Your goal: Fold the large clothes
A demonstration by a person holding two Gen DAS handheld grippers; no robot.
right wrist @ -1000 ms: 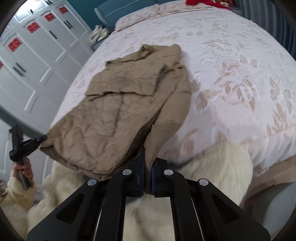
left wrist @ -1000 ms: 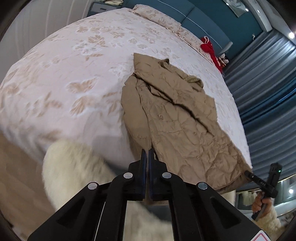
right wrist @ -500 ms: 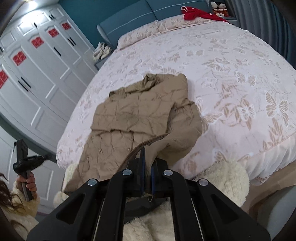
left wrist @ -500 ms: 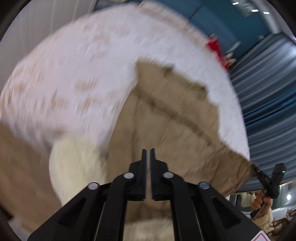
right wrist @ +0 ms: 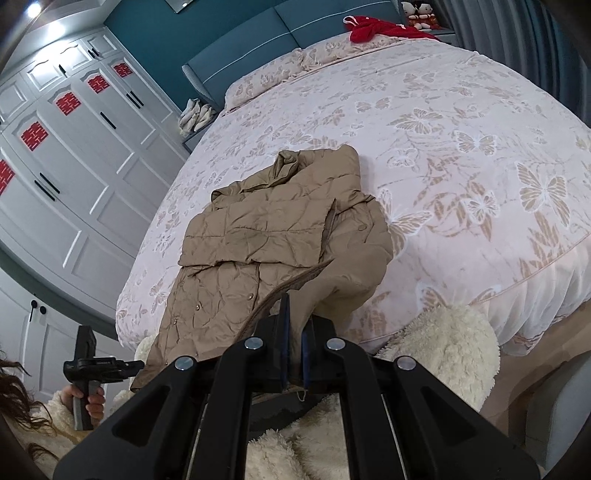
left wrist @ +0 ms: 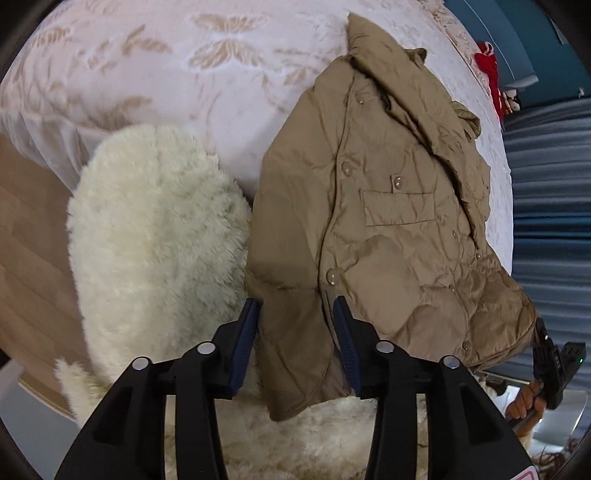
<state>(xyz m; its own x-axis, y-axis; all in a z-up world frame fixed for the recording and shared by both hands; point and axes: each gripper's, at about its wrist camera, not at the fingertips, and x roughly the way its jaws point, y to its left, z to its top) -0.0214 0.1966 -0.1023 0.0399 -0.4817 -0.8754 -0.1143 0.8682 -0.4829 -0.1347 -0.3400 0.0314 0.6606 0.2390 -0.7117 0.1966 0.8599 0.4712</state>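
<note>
A tan quilted jacket (left wrist: 388,221) lies on the bed with its snap front and chest pocket up, its hem hanging over the near edge. My left gripper (left wrist: 295,301) points steeply down at the hem's left corner. Its jaws are opening, and the fabric hangs loose between the blue pads (left wrist: 245,332). In the right wrist view the jacket (right wrist: 266,236) has one sleeve folded across it. My right gripper (right wrist: 295,314) is shut on the jacket's near edge. Each view shows the other gripper at the hem: the right gripper (left wrist: 541,332) and the left gripper (right wrist: 138,363).
The bed (right wrist: 461,155) has a pale cover with a butterfly print, and pillows against a blue headboard (right wrist: 240,70). A red cloth (right wrist: 373,29) lies at its head. White wardrobe doors (right wrist: 74,147) stand on the left, and a person's cream fleece sleeve (left wrist: 155,240) hangs below the bed edge.
The left gripper has dropped close to the hem and its jaws have gone from shut to apart. The jacket, earlier stretched off the bed edge, now lies further onto the bed.
</note>
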